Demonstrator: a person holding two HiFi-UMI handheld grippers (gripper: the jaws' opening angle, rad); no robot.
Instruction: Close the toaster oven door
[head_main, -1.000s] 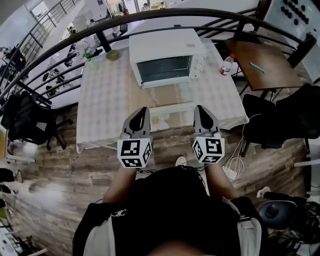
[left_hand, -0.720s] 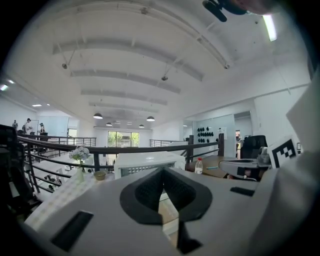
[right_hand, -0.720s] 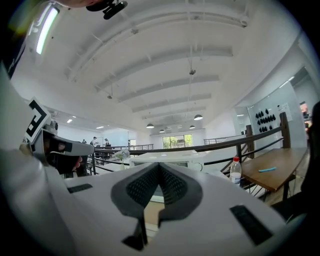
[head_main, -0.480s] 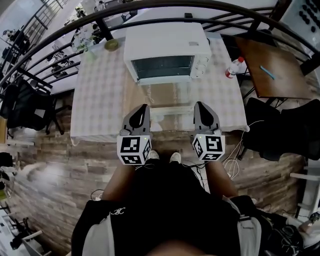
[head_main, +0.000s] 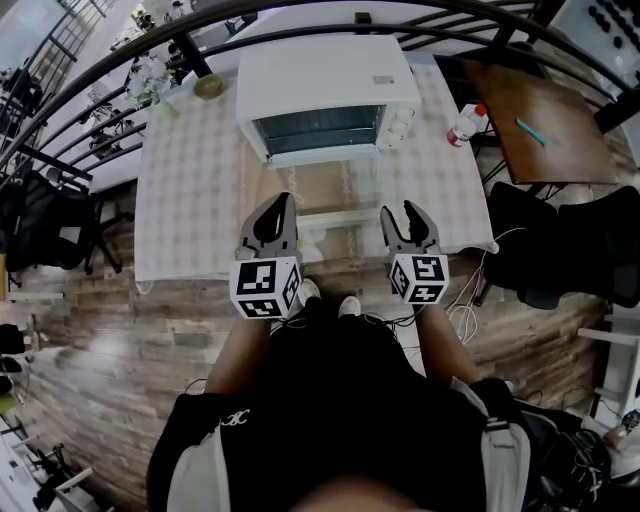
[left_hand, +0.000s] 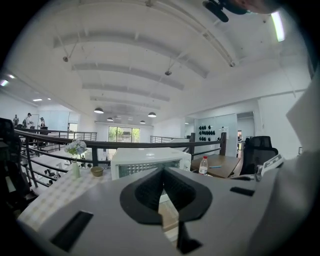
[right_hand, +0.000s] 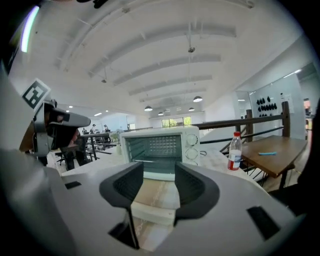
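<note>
Two grippers at an open toaster oven

Both grippers hover at the near edge of a table (head_main: 190, 200) covered in a checked cloth. The white toaster oven (head_main: 328, 95) stands at the table's far side. Its glass door (head_main: 335, 190) is dropped flat toward the person, leaving the cavity open.

The left gripper (head_main: 280, 202) sits just left of the door's front edge. Its jaws are pressed together with nothing between them, as the left gripper view (left_hand: 161, 171) shows.

The right gripper (head_main: 402, 212) is just right of that edge. Its jaws are opening and already stand wide apart. In the right gripper view (right_hand: 158, 172) the door's white handle bar (right_hand: 152, 212) shows low in the gap, but the pads are not on it.

A water bottle (head_main: 466, 124) with a red cap stands on the table's right side. A vase of flowers (head_main: 150, 80) and a small bowl (head_main: 208, 86) sit at the far left corner.
</note>
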